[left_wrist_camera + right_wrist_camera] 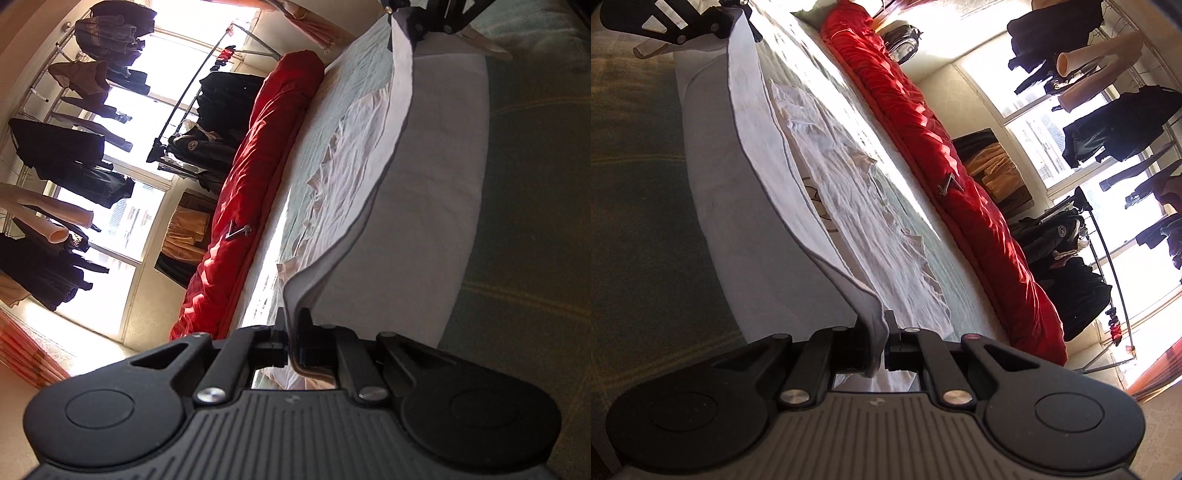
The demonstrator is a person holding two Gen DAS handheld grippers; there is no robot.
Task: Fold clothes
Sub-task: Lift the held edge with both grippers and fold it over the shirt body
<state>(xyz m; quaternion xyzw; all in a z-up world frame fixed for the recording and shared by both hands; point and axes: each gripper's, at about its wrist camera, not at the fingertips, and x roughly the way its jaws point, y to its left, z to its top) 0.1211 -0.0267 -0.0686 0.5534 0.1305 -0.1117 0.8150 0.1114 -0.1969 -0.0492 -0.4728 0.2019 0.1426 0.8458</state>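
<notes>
Sunlit bed (332, 122), red quilt (258, 192) along far side. Grey cloth (424, 206), dark-edged, stretched taut above bed. Left tool (293, 332) clamped on one corner, right tool (877, 332) clamped on the opposite one.

Grey garment (436, 192) with dark edge trim, red quilt (255, 177) glowing, pale green sheet (916, 229), black grippers.
</notes>
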